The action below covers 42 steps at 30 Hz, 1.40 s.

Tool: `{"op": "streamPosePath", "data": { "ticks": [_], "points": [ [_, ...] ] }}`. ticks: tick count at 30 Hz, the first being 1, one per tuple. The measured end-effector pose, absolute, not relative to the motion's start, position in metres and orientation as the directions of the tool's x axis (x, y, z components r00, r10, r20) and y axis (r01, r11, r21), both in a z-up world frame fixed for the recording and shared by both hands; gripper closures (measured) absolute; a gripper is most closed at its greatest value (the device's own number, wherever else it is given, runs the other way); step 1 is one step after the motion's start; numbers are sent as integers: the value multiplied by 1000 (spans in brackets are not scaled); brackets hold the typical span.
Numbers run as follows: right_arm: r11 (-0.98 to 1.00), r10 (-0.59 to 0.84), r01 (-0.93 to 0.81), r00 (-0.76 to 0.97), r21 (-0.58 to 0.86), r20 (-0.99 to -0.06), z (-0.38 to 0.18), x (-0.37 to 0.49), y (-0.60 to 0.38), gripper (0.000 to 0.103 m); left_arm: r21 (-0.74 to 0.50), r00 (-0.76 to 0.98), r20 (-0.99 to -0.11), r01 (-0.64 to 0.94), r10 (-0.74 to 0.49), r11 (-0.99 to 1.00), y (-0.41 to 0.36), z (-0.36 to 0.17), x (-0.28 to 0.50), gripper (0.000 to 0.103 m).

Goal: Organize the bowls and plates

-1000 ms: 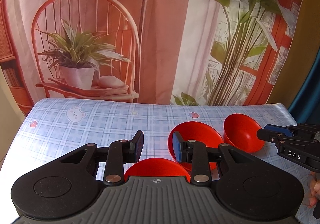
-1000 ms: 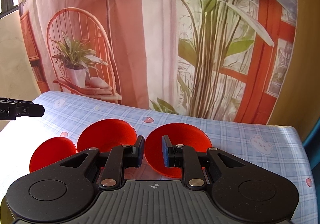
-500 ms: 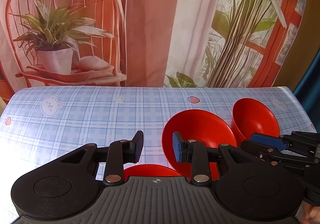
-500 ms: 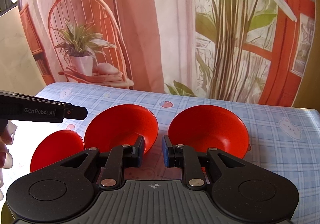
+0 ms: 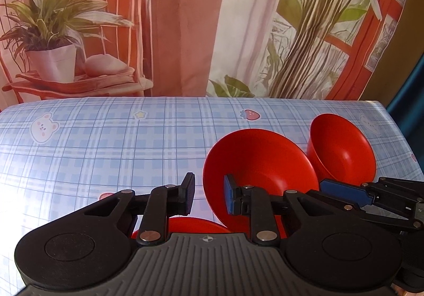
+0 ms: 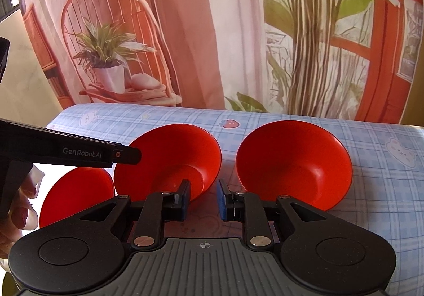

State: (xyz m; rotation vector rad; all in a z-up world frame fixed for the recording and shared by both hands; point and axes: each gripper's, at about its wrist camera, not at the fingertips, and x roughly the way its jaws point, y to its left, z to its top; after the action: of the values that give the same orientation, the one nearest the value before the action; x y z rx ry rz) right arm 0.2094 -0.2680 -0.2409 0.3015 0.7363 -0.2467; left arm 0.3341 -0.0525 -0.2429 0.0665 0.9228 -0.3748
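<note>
Three red bowls sit in a row on the blue checked tablecloth. In the right wrist view they are the left bowl [image 6: 76, 192], the middle bowl [image 6: 172, 158] and the right bowl [image 6: 294, 163]. My right gripper [image 6: 203, 199] is open and empty, low over the gap between the middle and right bowls. In the left wrist view my left gripper [image 5: 209, 196] is open and empty, its right finger at the middle bowl's [image 5: 259, 163] near rim; the left bowl [image 5: 190, 225] is mostly hidden under it, and the right bowl [image 5: 341, 153] lies beyond.
The tablecloth [image 5: 106, 150] stretches left and back to a printed backdrop of a chair and plants. The table's right edge [image 5: 397, 137] is close to the right bowl. The left gripper's body [image 6: 66, 153] reaches over the left bowl in the right wrist view.
Both grippers have moved forward and lower toward the bowls, which now look larger. They have also drawn closer together. The bowls have not moved.
</note>
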Motion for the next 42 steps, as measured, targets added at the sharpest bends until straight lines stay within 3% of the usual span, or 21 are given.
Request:
{"op": "streamPosePath", "data": {
  "ticks": [2, 7, 42],
  "points": [
    [929, -110, 321, 716, 185, -689, -242, 210, -268, 83, -108, 534, -793, 351, -294, 930, -53, -244, 335, 89],
    [929, -117, 323, 720, 181, -685, -243, 210, -268, 88, -102, 535, -792, 359, -294, 928, -52, -244, 334, 92],
    [945, -103, 272, 774, 182, -625, -199, 190, -227, 90, -72, 622, -728, 350, -289, 934, -14, -187, 277, 92]
  ]
}}
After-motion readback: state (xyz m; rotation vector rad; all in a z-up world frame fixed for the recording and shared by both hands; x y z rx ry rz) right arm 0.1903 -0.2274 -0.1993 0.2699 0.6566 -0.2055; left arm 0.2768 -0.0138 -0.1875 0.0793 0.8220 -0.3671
